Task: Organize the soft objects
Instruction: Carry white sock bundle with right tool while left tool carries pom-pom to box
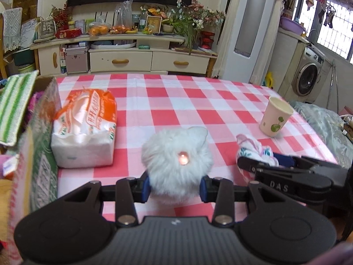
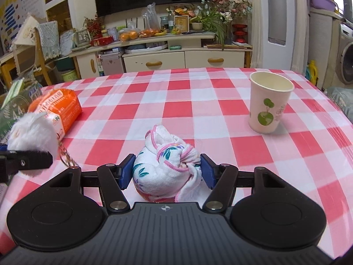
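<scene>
Left wrist view: the left gripper (image 1: 175, 186) has its blue pads (image 1: 145, 185) pressed into either side of a white fluffy pompom (image 1: 176, 165), gripping it just above the red-and-white checked tablecloth (image 1: 176, 101); taking the pompom as the landmark, an orange-and-white tissue pack (image 1: 85, 128) lies to its left, and further left stands a cardboard box (image 1: 37, 154) with a green-striped cloth (image 1: 13, 110) hanging over its rim; to the pompom's right the right gripper (image 1: 260, 165) shows from the side, closed on a floral cloth bundle (image 1: 256, 150); a paper cup (image 1: 275, 117) stands upright beyond that, well apart.

Right wrist view: the right gripper (image 2: 166, 174) is narrowed onto the floral cloth bundle (image 2: 167, 170), pads touching both sides; the bundle sits low over the tablecloth (image 2: 198, 101); the pompom (image 2: 33, 132) is off to the left in the left gripper's finger (image 2: 28, 161), a metal key ring (image 2: 68, 159) dangling below it; the tissue pack (image 2: 59, 108) lies just behind the pompom; the paper cup (image 2: 268, 103) stands far to its right.
</scene>
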